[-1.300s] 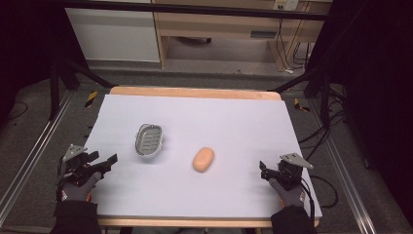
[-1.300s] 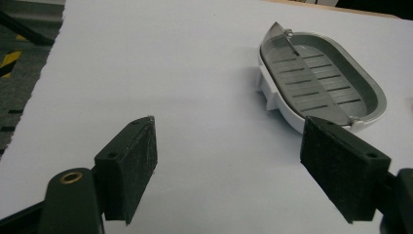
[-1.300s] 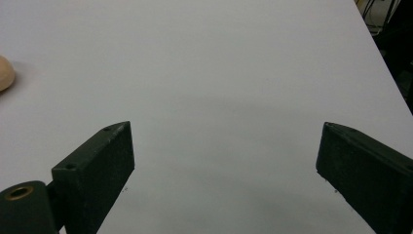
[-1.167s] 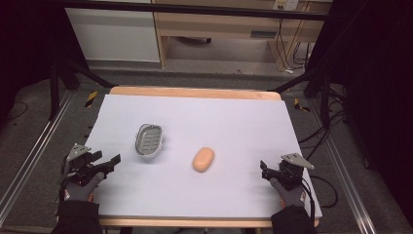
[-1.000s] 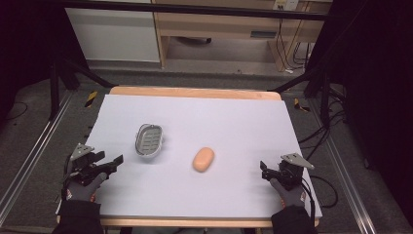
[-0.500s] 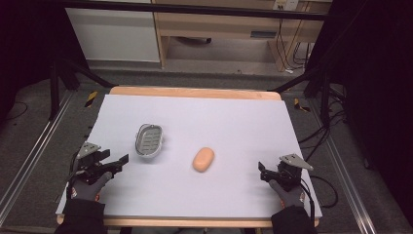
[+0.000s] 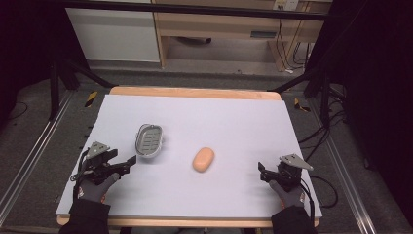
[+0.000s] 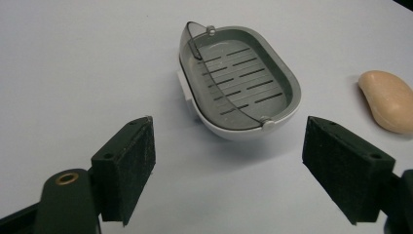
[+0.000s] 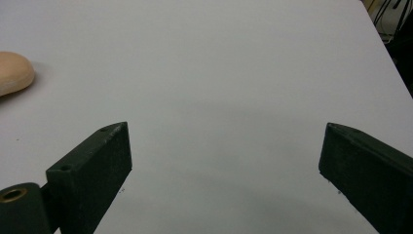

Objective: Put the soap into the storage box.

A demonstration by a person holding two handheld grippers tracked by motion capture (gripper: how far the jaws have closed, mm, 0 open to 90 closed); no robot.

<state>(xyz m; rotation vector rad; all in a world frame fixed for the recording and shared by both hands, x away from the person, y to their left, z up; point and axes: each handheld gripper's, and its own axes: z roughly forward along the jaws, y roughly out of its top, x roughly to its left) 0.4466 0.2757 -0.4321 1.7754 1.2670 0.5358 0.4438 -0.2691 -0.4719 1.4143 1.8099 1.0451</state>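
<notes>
- Soap (image 7: pixel 203 159) was seen lying just right of the soap dish (image 7: pixel 148 139), apart from it.
- Left gripper (image 7: pixel 130 161) was held wide, empty, near the soap dish.
- Right gripper (image 7: pixel 261 171) was spread wide, empty, well right of the soap dish.
- Likely, the soap dish rim should be straddled squarely before closing.

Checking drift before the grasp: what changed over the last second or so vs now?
The left gripper moved forward and inward toward the soap dish, jaws open, not touching it. The right gripper barely shifted, jaws open and holding nothing. Nothing was taken hold of or let go. The soap dish and the soap bar stayed where they were on the table.
</notes>
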